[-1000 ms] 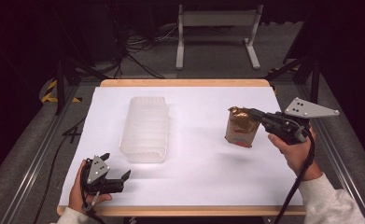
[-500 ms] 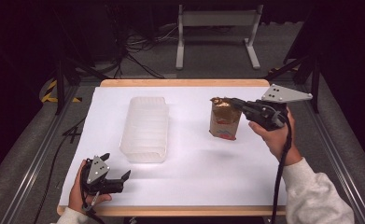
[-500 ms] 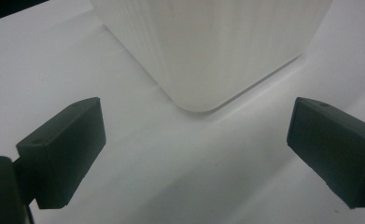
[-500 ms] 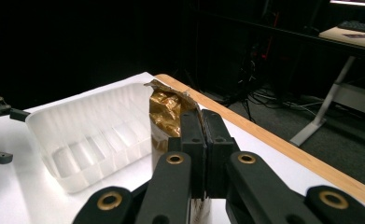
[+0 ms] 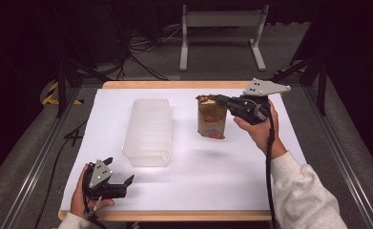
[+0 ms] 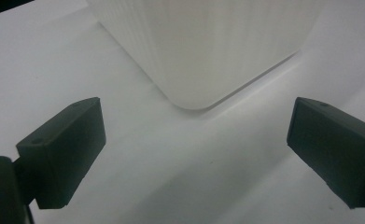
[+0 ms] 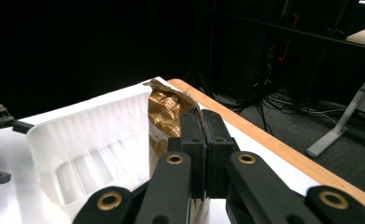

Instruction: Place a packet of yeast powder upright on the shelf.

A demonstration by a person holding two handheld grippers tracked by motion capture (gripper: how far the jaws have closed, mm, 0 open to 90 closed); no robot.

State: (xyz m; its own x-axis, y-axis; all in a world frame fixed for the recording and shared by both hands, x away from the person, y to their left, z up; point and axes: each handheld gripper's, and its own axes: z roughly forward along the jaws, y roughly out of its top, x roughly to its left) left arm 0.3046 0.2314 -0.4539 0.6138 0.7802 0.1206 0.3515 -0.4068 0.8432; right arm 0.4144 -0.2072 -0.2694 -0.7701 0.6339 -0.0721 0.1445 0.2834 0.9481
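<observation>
A gold-brown bag with a crumpled top hangs upright to the right of the clear white plastic tub. Its faint shadow lies on the white table below it. My right gripper is shut on the bag's top edge. In the right gripper view the jaws pinch the bag with the tub just beyond. My left gripper rests open at the front left, just short of the tub. Its view shows the jaws wide apart, nothing between them, facing the tub's corner.
The white sheet leaves a wooden table edge bare at the back. Beyond it stand a white stand's legs and cables on the dark floor. Metal rails run along both sides of the table.
My right gripper has carried the bag leftward, closer to the tub. The left gripper has stayed where it was, still open.
</observation>
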